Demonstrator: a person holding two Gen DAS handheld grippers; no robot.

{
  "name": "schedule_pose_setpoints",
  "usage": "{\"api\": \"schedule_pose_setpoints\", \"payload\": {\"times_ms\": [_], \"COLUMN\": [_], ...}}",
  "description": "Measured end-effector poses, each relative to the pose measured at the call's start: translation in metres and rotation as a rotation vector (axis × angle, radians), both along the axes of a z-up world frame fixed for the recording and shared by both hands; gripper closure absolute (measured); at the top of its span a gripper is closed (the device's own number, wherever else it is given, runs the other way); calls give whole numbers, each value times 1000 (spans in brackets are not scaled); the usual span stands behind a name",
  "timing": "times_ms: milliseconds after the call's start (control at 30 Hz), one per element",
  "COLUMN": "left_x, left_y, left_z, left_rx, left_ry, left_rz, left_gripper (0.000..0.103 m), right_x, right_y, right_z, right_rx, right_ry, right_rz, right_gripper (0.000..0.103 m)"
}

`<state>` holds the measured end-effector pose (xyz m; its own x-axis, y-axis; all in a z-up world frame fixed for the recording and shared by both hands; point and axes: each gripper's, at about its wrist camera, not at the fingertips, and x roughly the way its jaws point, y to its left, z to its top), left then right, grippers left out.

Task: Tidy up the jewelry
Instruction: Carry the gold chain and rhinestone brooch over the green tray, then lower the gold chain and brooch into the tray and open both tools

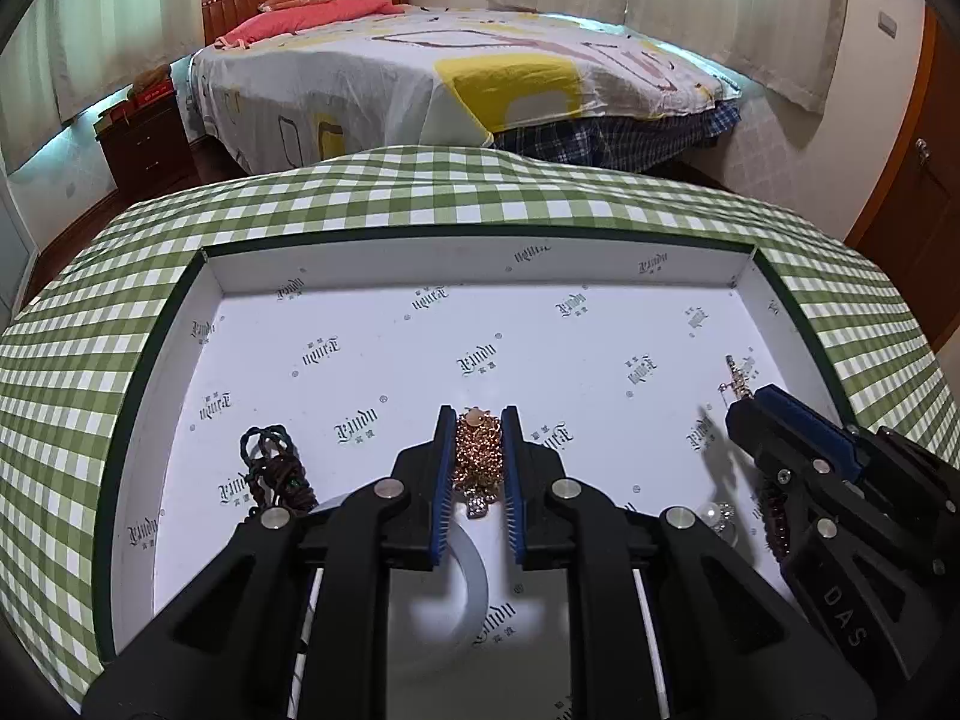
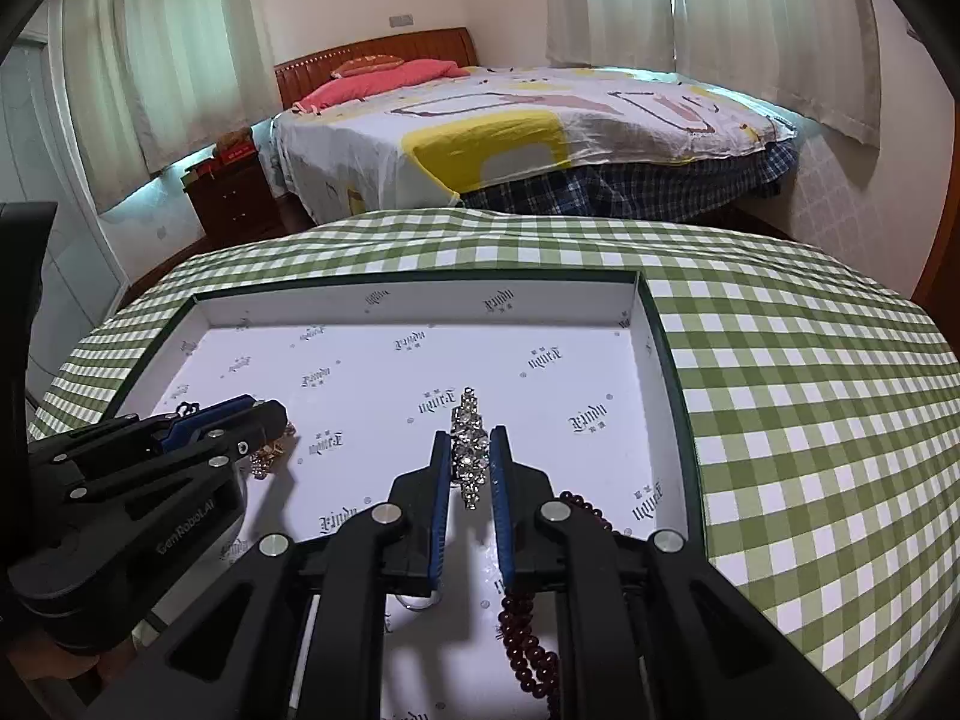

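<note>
A shallow white printed box (image 1: pixel 468 276) lies on a green checked tablecloth. My left gripper (image 1: pixel 478 420) is shut on a bunched gold chain (image 1: pixel 478 450) and holds it over the box floor; it also shows in the right wrist view (image 2: pixel 264 414). My right gripper (image 2: pixel 471 441) is shut on a rhinestone piece (image 2: pixel 469 450), near the box's right wall; it also shows in the left wrist view (image 1: pixel 741 405). A dark braided cord bracelet (image 1: pixel 276 468) lies at the left. A dark red bead bracelet (image 2: pixel 531 642) lies under my right gripper. A pearl earring (image 1: pixel 717 516) and a white ring-shaped piece (image 1: pixel 474 564) lie near the front.
The box's dark green rim (image 2: pixel 675 372) stands above the checked cloth (image 2: pixel 810 420). Behind the table stand a bed (image 1: pixel 480 78) with a patterned sheet and a dark wooden nightstand (image 1: pixel 144 138). A wooden door (image 1: pixel 912 180) is at the right.
</note>
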<state>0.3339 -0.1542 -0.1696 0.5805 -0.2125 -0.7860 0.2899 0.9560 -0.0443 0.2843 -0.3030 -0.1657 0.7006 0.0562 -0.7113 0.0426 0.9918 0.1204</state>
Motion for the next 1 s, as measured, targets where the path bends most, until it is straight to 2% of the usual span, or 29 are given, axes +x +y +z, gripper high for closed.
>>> {"api": "schedule_pose_setpoints", "payload": {"times_ms": [500,633,700,833,900,1000], "left_x": [3,2,1,-1,-3,-5], "left_y": [-5,-6,-6,-6,-4,-3], "left_z": [-3,-3,-2,1,3,7], "left_rx": [28,32,32,32,26,20], "left_ry": [2,-3,-5,-17,-22,-35], "left_rz": [-12,-17,-19,-23,-24,-21], "left_gripper": [88,85,76,70,62,54], "right_x": [9,8,8,6,5,3], "right_y": [-2,-2,-2,-2,-2,-1], "right_z": [-7,-8,-7,-6,-4,-1], "right_rx": [7,7,8,2,1,-6], "right_ry": [43,45,43,35,31,19], "right_rz": [4,4,7,7,7,6], "right_gripper": [89,88,82,75,72,66]}}
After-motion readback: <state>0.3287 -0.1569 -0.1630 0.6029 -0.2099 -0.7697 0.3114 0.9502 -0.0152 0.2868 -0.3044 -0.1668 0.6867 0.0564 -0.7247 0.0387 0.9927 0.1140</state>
